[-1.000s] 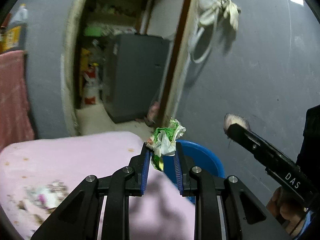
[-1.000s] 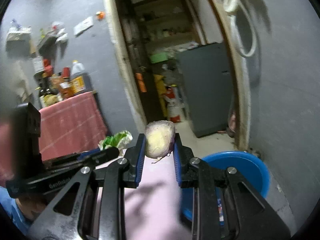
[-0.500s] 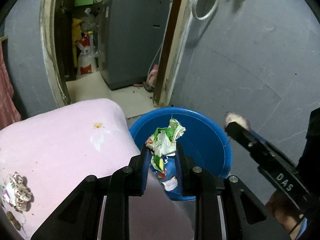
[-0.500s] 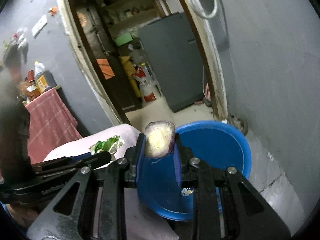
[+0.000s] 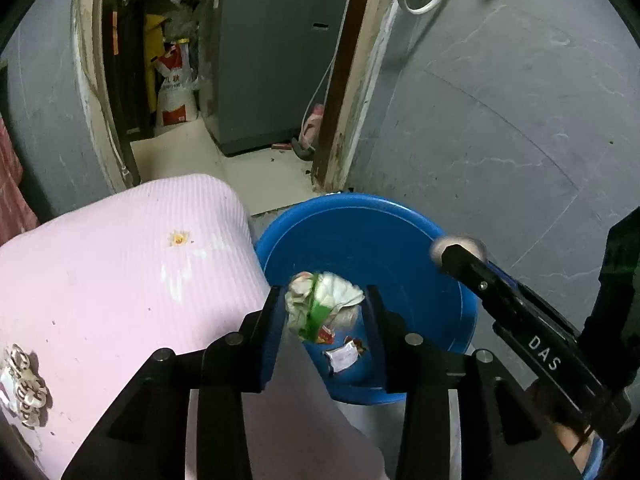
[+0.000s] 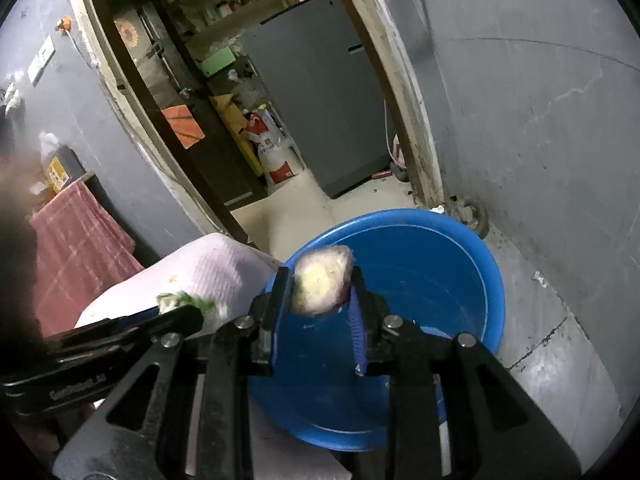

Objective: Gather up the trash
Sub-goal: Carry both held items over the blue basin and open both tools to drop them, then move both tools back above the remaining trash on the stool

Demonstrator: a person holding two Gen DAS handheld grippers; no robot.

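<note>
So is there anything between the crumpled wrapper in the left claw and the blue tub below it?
Nothing visible. The crumpled green and white wrapper hangs between the left claw's fingers directly over the round blue plastic tub, whose mouth is uncovered.

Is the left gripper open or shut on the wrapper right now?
Open: the left gripper has wide jaws, and the blurred crumpled wrapper hangs between them over the blue tub.

A grey cabinet (image 5: 272, 56) and a printed sack (image 5: 176, 96) stand beyond the doorway.
</note>
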